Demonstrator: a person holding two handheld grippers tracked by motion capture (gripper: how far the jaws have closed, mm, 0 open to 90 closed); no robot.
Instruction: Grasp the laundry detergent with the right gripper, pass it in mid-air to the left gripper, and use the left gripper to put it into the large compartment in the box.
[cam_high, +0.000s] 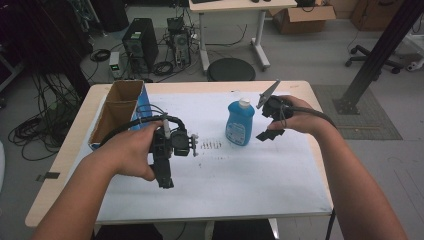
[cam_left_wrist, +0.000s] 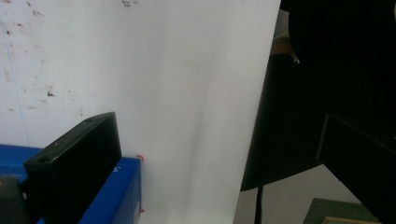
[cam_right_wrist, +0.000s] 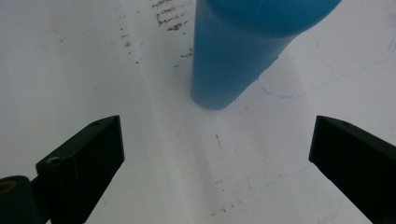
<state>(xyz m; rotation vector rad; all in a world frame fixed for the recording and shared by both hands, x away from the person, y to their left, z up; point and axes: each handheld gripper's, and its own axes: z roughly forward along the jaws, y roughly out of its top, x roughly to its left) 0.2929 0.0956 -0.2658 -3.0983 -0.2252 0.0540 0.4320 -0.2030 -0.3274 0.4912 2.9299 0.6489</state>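
Facing the upright blue detergent bottle (cam_high: 240, 123), the right gripper (cam_high: 270, 118) gapes wide; smooth, probably slippery plastic suggests clamping mid-body. The left gripper (cam_high: 166, 165) gapes too.

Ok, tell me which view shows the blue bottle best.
The high view: the blue bottle stands upright there on the white sheet, whole, from white cap to label, near the right gripper. The right gripper view shows just its lower body and base, ahead of the open jaws. The left gripper view looks at the sheet and a blue box.

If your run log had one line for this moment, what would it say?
left tongs: open, empty | right tongs: open, beside blue bottle | bottle: upright on table
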